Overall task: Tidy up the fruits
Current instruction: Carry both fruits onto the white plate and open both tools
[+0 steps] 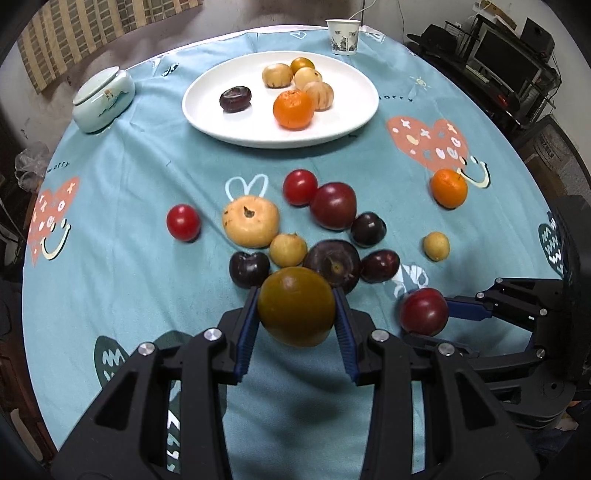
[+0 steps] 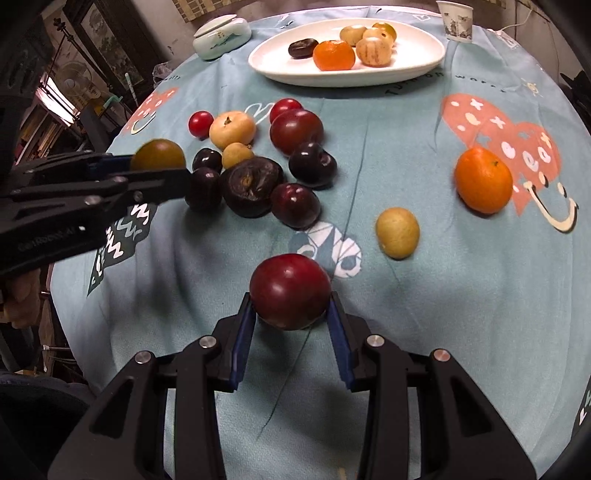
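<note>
My left gripper (image 1: 296,308) is shut on a brownish-green round fruit (image 1: 296,305), held above the tablecloth near a heap of fruit. In the right wrist view that same fruit (image 2: 159,155) shows at the left between the left gripper's fingers. A dark red plum (image 2: 290,291) sits between the blue pads of my right gripper (image 2: 291,306), which is shut on it; the left wrist view has this plum (image 1: 424,311) at the lower right. The white plate (image 1: 207,110) at the back holds an orange, a dark plum and several pale fruits.
Loose on the cloth lie red tomatoes (image 1: 183,222), dark plums (image 1: 368,229), pale yellow fruits (image 1: 250,220), a small yellow fruit (image 2: 397,232) and an orange (image 2: 484,180). A lidded ceramic jar (image 1: 103,98) stands back left, a paper cup (image 1: 342,36) behind the plate.
</note>
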Demonstrator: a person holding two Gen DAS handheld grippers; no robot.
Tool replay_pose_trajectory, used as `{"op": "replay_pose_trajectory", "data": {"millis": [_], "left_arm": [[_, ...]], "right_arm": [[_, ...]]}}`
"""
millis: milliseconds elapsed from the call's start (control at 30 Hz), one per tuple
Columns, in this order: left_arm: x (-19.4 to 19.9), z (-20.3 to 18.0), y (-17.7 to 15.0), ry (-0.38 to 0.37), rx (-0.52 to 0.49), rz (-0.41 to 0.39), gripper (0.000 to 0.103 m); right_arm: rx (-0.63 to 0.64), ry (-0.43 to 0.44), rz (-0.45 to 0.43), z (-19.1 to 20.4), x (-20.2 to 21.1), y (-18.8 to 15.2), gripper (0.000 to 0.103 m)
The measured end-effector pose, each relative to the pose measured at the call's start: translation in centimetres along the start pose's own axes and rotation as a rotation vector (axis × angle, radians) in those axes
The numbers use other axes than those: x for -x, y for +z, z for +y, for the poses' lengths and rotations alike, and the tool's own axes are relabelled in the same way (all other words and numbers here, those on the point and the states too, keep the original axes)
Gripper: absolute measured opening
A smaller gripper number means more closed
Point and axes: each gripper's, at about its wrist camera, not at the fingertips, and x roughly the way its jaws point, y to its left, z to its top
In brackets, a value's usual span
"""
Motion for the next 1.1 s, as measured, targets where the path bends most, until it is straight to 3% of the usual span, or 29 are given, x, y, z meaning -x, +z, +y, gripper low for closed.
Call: {"op": "replay_pose_trajectory", "data": {"millis": [100, 300, 500, 833, 1100], "left_arm": [[0.4, 1.1, 2.1, -0.006, 0.023, -0.036, 0.039], [1.2, 3.4, 9.0, 0.006, 0.058, -0.152, 0.039], [-1.9, 4.5, 14.5, 0.028, 0.094, -0.152, 0.039], [-6.5, 6.1, 17.6, 0.041, 0.120, -0.125, 0.039], [-8.3, 6.7, 18.4, 0.054, 0.125, -0.119, 0.039]], "right_arm": [[0.017, -0.009, -0.040, -0.2, 0.9, 2.4, 0.039], [0.035, -0.050, -0.217, -1.4, 3.5, 10.9, 0.039], [0.002, -0.077, -0.273, -3.6, 2.5, 17.1, 0.039], [-0.015, -0.060, -0.282, -5.5, -0.5, 23.5, 0.039], [-0.021, -0.061, -0.265, -6.7, -2.4, 25.3, 0.039]]}}
